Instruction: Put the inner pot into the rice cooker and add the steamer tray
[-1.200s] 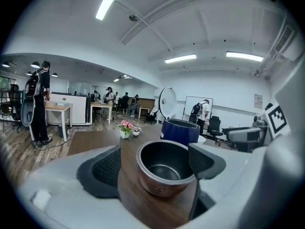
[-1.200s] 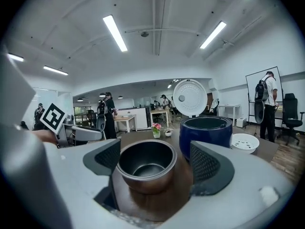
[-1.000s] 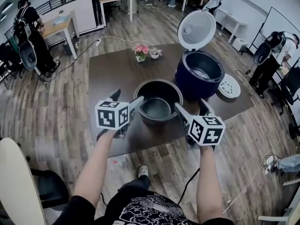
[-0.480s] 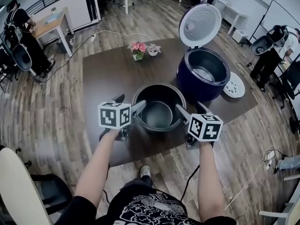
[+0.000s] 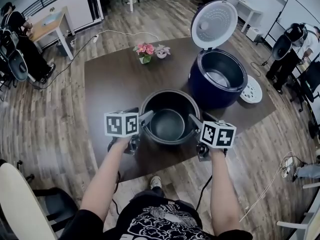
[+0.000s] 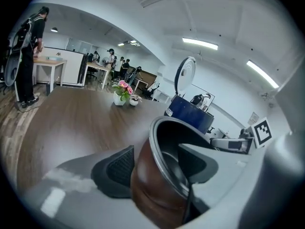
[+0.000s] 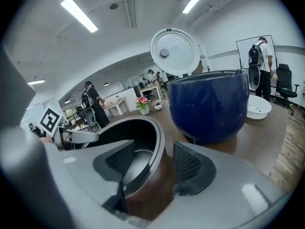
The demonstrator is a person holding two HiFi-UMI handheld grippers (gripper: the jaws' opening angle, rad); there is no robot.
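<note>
The dark inner pot (image 5: 167, 124) stands empty on the brown table (image 5: 112, 86), near its front edge. My left gripper (image 5: 145, 118) straddles the pot's left wall, one finger inside and one outside. My right gripper (image 5: 192, 120) straddles the right wall the same way. In the left gripper view the pot's (image 6: 157, 187) wall runs between the pads of the left gripper (image 6: 155, 162); in the right gripper view the pot (image 7: 145, 175) sits between those of the right gripper (image 7: 152, 159). Both sets of jaws have just been closing, with small gaps still showing. The white steamer tray (image 5: 251, 90) lies beside the blue rice cooker (image 5: 217, 79).
The cooker's lid (image 5: 214, 24) stands open, just behind and right of the pot. A small pot of pink flowers (image 5: 145, 51) sits at the table's far side. People stand by desks at the far left (image 5: 15, 39) and far right (image 5: 295, 44).
Both grippers have sunk onto the pot's rim, one on each side, and their jaws have narrowed around its wall. The pot has not moved on the table.
</note>
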